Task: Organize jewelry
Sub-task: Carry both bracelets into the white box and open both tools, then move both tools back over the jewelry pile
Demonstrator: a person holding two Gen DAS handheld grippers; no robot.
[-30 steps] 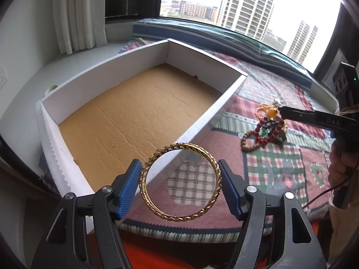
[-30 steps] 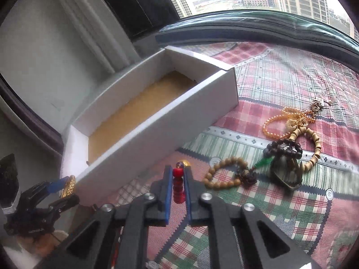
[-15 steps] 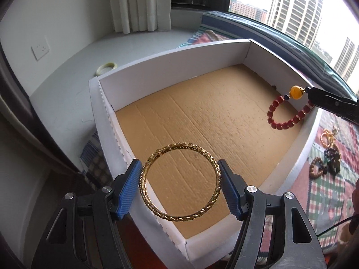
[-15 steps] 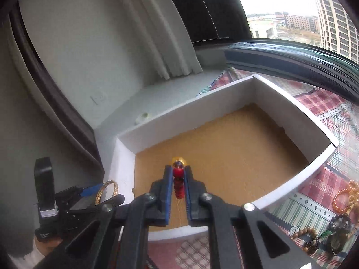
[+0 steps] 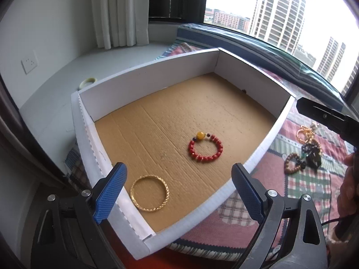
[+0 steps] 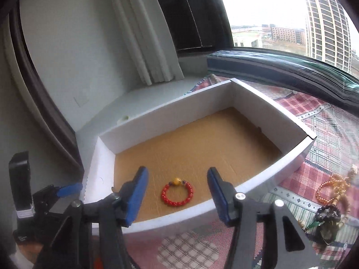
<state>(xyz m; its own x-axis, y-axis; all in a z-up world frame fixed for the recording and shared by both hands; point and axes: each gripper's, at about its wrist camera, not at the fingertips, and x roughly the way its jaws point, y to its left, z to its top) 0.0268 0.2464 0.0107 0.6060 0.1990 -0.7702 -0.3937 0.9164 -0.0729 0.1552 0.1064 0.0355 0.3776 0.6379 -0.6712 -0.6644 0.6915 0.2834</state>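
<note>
Daylight came through a window (image 5: 280,11) with tall buildings beyond it, and white curtains (image 5: 119,11) hung against the wall at the far side. A patchwork cloth (image 5: 303,179) in red, green and white checks covered the surface below the window. On that cloth sat a shallow white box (image 5: 145,80) with a brown cardboard floor, open at the top, its near corner toward the left wrist camera.

The left gripper (image 5: 177,194) hovered over the near corner of the box, its jaws opening and already wide, with nothing between the blue pads. The right gripper (image 6: 177,194) hung over the near wall of the box, its jaws opening too and standing apart, also with nothing pressed between them.

A heap of other jewelry (image 5: 307,150) lay on the cloth outside the box, to its right: wooden bead strings, a dark bead piece and an orange-gold chain, tangled close together.

A gold bangle (image 5: 149,192) lay flat on the cardboard floor near the box's near corner, just beside the left pad in the left wrist view. A red bead bracelet (image 5: 205,146) with one yellow bead lay flat nearer the middle of the floor, well apart from the bangle. A small pale ring (image 5: 87,81) rested on the white ledge behind the box.
</note>
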